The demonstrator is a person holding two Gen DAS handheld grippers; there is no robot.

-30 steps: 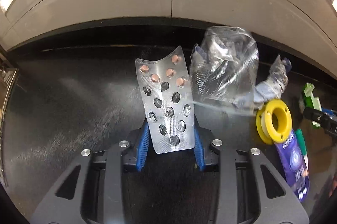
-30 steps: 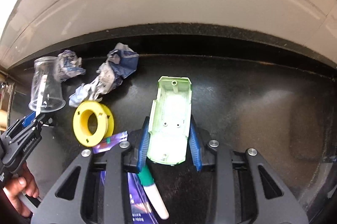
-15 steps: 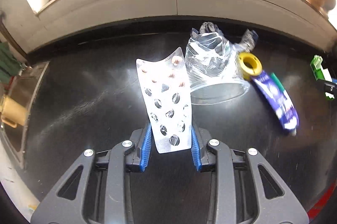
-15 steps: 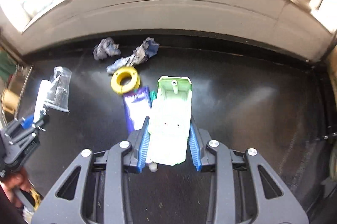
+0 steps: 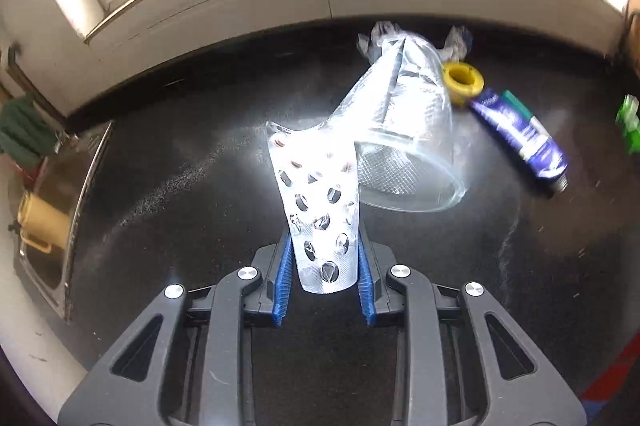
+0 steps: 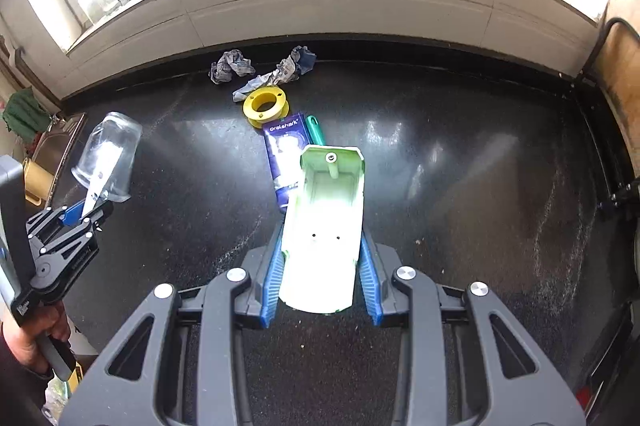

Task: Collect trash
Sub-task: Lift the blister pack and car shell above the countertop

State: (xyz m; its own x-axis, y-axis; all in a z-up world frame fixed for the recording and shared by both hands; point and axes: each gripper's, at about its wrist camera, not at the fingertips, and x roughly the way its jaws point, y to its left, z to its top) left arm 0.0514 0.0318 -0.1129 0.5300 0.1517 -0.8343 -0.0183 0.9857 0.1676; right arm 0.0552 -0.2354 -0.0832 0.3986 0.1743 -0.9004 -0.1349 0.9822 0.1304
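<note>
Trash now higher off black counter (image 6: pixel 460 153) than second ago — both pieces carried clear, ready for bin. Left gripper (image 5: pixel 324 266) closing, pads pinching blister pack (image 5: pixel 318 214), lower centre: crinkled foil, mostly popped. Clear ribbed cup (image 5: pixel 404 137) seems stuck to pack's top. Right gripper (image 6: pixel 322 268) clamps pale green plastic shell (image 6: pixel 326 222) — rigid, hollow. Yellow spool (image 6: pixel 265 105), toothpaste tube (image 6: pixel 282 153), crumpled wrappers (image 6: pixel 232 66) remain at upper centre.

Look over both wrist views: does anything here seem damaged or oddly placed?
Yes. The blister pack held in the closing left gripper is mostly punched out, and its tip seems caught on a clear plastic cup. The right gripper holds a hollow green plastic shell, apparently a broken-off part.
</note>
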